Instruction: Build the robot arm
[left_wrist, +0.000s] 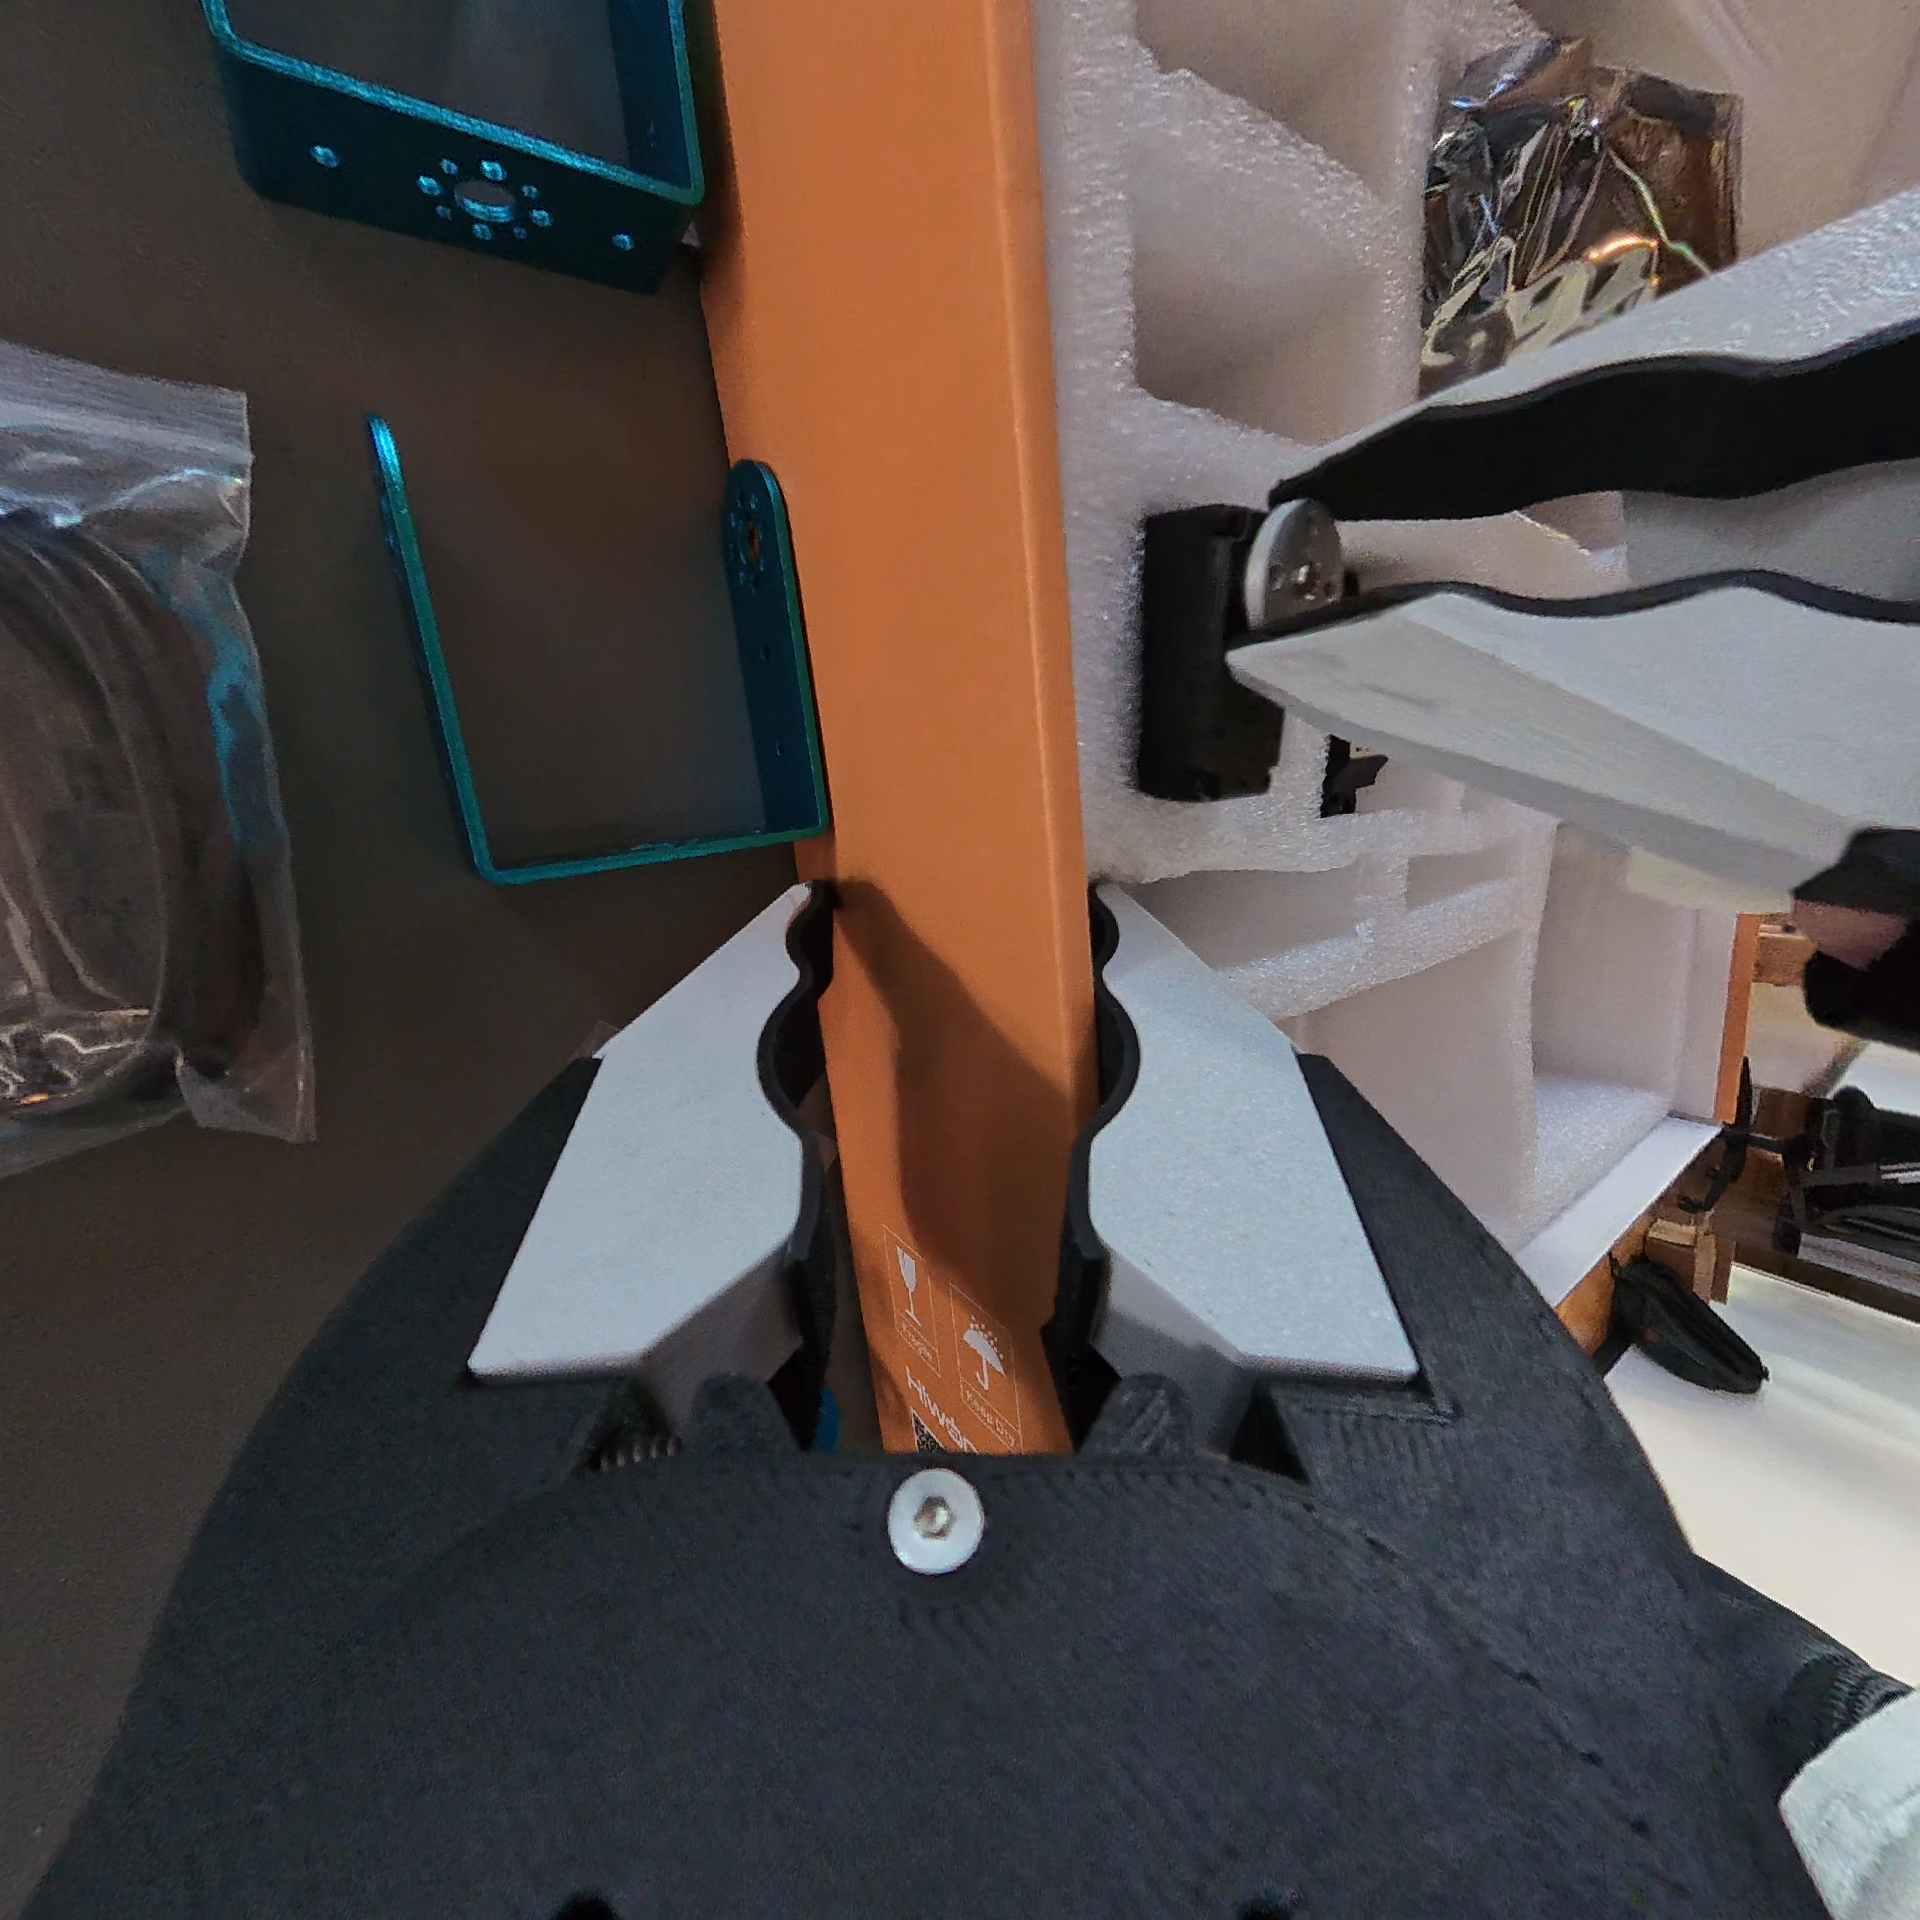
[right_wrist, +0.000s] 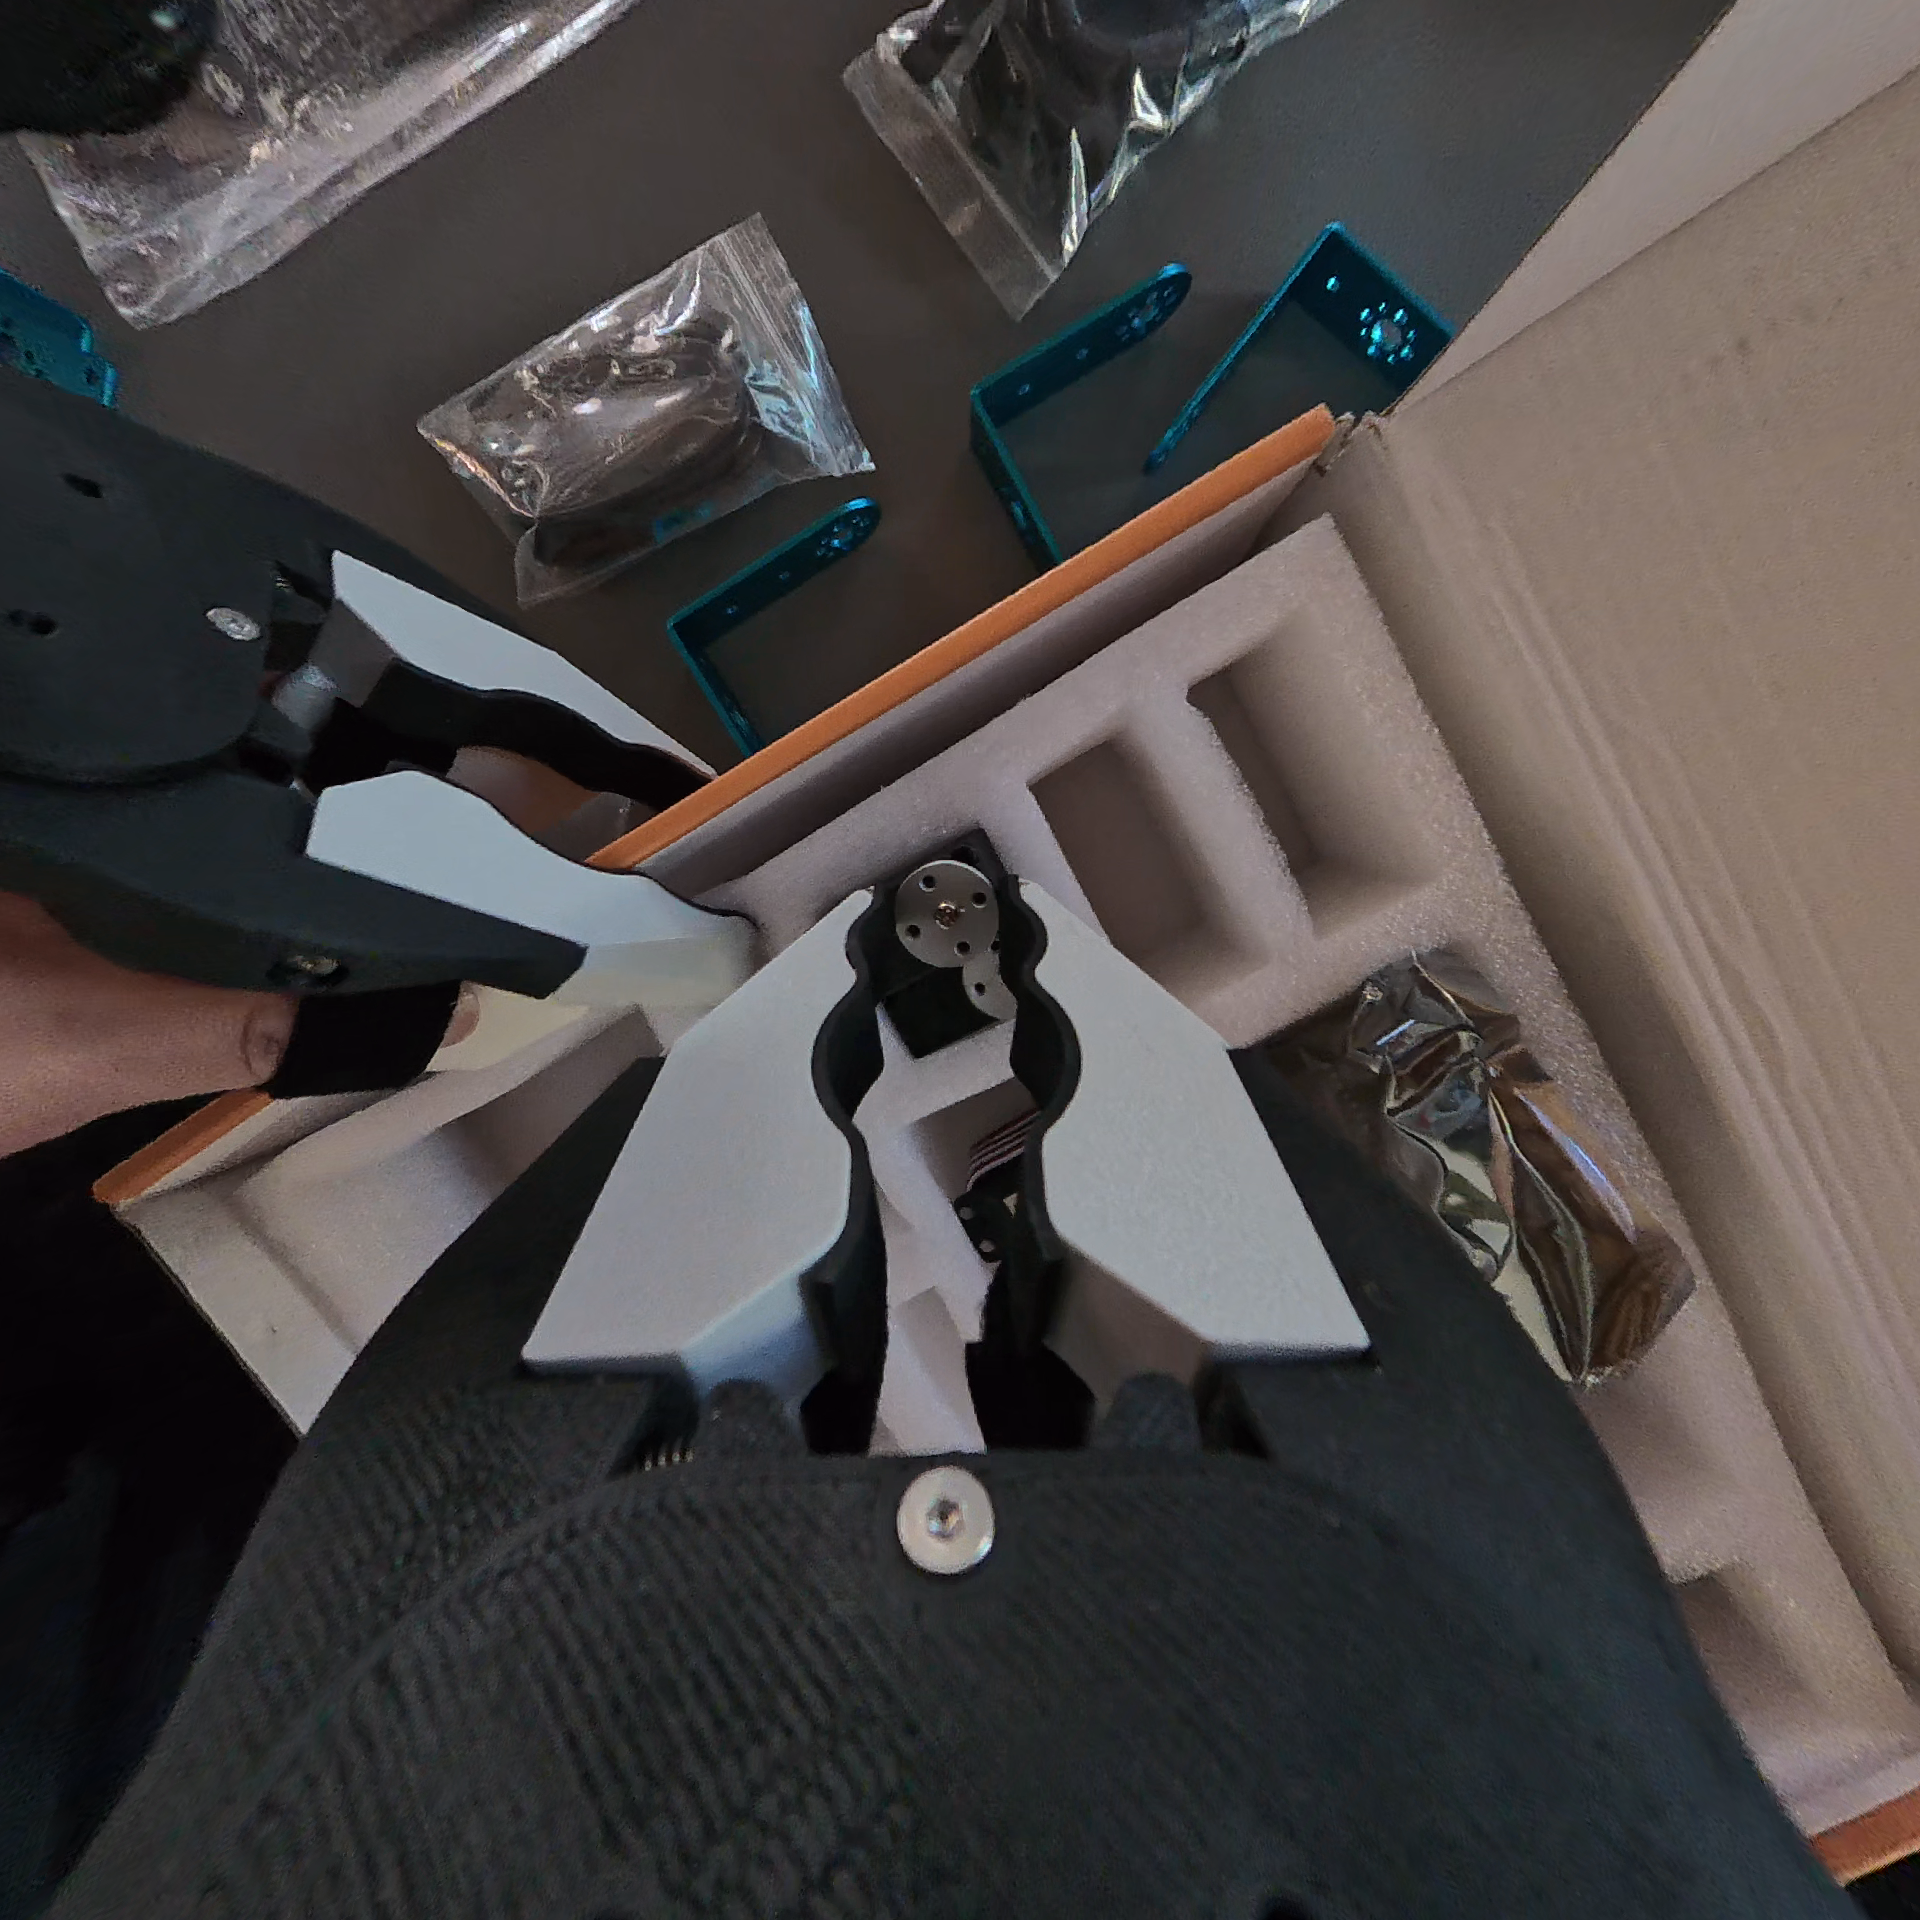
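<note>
**Two grippers at the orange box**

The left gripper (left_wrist: 951, 1029) squeezes the orange wall of the box (left_wrist: 894, 520), one finger outside and one inside. It holds the box in place.

The right gripper (right_wrist: 943, 935) reaches into the white foam (right_wrist: 1132, 665) inside the box. Its fingers are close together around a small black motor (right_wrist: 930, 1013) with a round silver disc (right_wrist: 928, 902) on it. The motor sits in its foam pocket, not lifted out. Other pockets close by look empty.

A shiny silver bag (right_wrist: 1475, 1164) lies in the foam to one side. On the dark table (right_wrist: 520, 145) outside the box lie blue metal brackets (right_wrist: 1081, 416) and clear bags (right_wrist: 644, 405) of dark parts. The foam walls sit tight around the motor and crowd the fingers.
</note>
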